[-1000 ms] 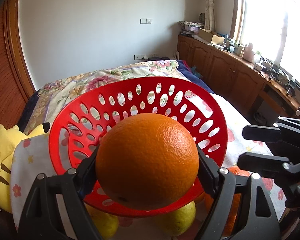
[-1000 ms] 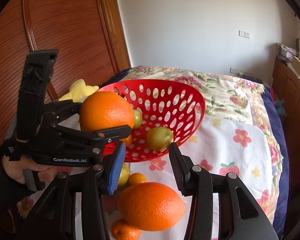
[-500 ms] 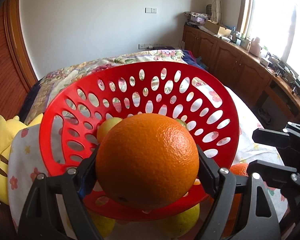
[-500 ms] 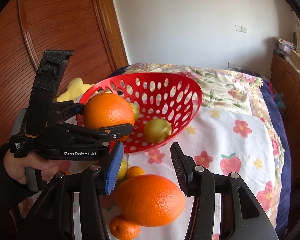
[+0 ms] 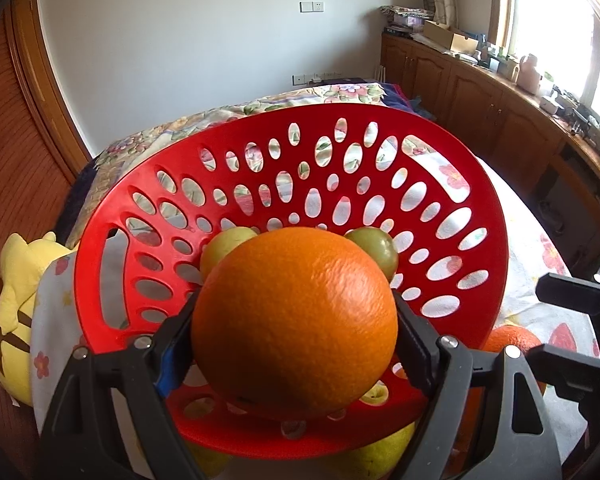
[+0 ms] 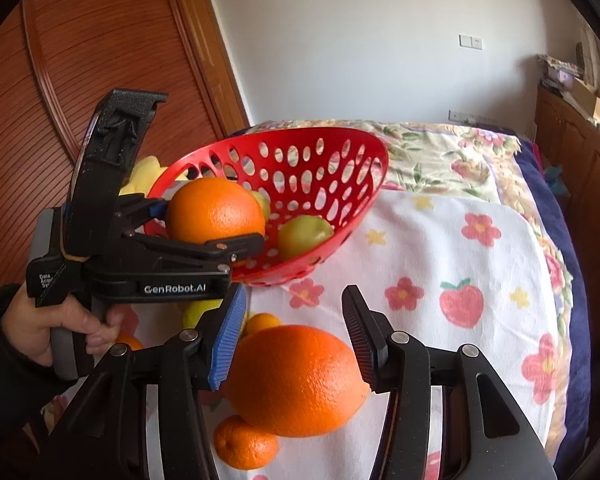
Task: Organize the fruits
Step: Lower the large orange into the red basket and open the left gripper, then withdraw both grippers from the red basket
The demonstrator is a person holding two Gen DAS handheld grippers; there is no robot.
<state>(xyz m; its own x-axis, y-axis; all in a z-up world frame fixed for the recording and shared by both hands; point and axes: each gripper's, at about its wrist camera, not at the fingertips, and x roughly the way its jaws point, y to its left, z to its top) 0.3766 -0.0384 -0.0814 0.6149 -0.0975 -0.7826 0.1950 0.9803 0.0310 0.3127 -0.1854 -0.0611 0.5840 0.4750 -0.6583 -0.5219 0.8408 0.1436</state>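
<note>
Two green fruits (image 6: 304, 236) are already sitting in the red basket (image 6: 340, 200). The left claw (image 6: 220, 236) is gripping an orange (image 5: 296, 316) over it, while the right claw (image 6: 296, 344), jaws just opening, is straddling a big orange (image 6: 296, 380) on the bed; smaller ones are still waiting.

Bright daylight pours through the window (image 5: 560, 20), blown out to white glare. Both fisheye views bend straight lines, darken at the corners, and stay sharp, with soft shadows.
</note>
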